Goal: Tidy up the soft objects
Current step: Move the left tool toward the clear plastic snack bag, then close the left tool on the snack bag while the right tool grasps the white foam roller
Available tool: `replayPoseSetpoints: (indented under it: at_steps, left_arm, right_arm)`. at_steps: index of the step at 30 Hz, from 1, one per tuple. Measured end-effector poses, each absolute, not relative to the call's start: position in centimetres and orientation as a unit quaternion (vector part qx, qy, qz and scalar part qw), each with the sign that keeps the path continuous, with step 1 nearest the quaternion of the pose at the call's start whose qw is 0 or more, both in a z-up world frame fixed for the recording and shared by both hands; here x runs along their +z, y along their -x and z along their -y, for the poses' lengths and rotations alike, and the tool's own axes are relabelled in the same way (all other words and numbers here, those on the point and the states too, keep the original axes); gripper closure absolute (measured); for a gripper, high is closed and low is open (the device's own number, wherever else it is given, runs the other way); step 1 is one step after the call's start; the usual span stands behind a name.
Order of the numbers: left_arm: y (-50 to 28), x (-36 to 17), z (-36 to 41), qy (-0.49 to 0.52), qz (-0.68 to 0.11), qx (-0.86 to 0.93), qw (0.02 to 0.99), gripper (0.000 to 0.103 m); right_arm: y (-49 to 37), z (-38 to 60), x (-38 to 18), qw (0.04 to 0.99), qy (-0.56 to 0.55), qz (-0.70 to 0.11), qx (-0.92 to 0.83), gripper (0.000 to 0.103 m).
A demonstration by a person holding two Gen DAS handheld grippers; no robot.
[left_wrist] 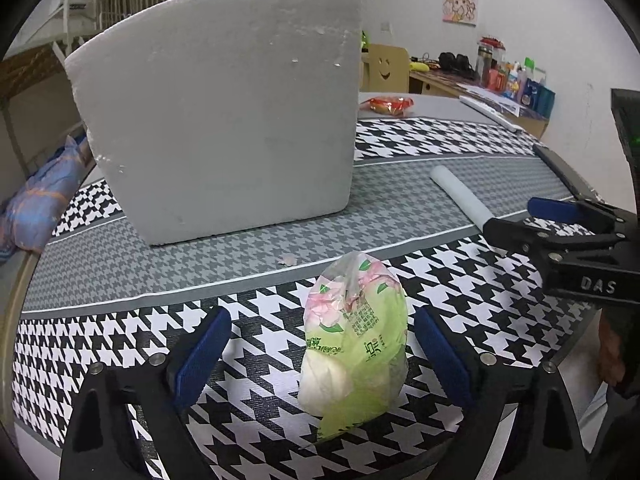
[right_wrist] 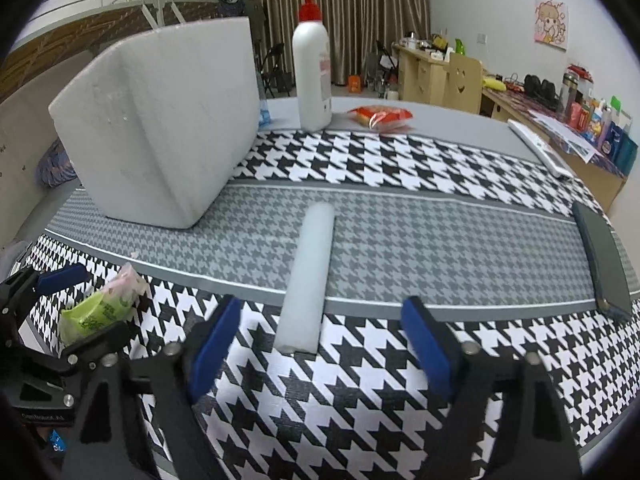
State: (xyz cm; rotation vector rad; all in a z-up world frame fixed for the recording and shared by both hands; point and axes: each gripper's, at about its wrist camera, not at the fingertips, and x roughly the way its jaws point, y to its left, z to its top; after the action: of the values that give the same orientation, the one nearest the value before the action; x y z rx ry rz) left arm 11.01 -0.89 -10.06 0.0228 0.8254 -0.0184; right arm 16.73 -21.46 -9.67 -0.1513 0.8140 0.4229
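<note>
You could read only one text for certain: the raised letters "DAS" on the black body of the right gripper [left_wrist: 560,220], seen from your left wrist camera. The green packet [left_wrist: 356,344] carried printed characters, and the white pump bottle [right_wrist: 312,68] a red-and-white label, but both were too small and blurred to read.

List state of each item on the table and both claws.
left claw: open, straddling the green pack, pads clear
green pack: lying on the cloth, plastic crumpled
right claw: open, foam roll's near end between the pads, untouched
foam roll: lying flat
foam box: upright
pump bottle: upright
red pack: lying flat
</note>
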Motion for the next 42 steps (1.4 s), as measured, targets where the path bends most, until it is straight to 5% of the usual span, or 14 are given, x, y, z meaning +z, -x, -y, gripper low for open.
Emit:
replayPoseSetpoints:
  at_steps: [6, 17, 22, 24, 30, 42]
  left_arm:
    - [-11.2, -10.5, 1.3, -0.018, -0.413, -0.012, 0.911, 0.026]
    - [-11.3, -10.5, 1.4, -0.013, -0.412, -0.019, 0.911, 0.036]
    - [-11.2, -10.5, 1.6, -0.013, -0.41, -0.028, 0.912, 0.046]
    - [-11.1, -10.5, 1.8, -0.016, -0.409, -0.033, 0.912, 0.057]
    - [-10.8, -10.4, 1.8, -0.014, -0.408, -0.035, 0.912, 0.069]
    - [-9.7, -9.4, 1.0, -0.007, -0.39, -0.037, 0.92, 0.07]
  right_arm:
    - [-17.1, 21.2, -10.2, 0.89, 0.072, -0.401, 0.206, 0.038]
    - [-17.3, 20.8, -10.3, 0.891, 0.084, -0.399, 0.199, 0.053]
    - [-16.9, 20.4, -10.2, 0.888, 0.085, -0.402, 0.209, 0.073]
    - [-16.8, 20.3, -10.1, 0.885, 0.086, -0.405, 0.213, 0.078]
    - [-16.7, 20.7, -9.9, 0.885, 0.073, -0.406, 0.217, 0.083]
    - [-16.3, 21.7, -8.6, 0.889, 0.047, -0.393, 0.231, 0.086]
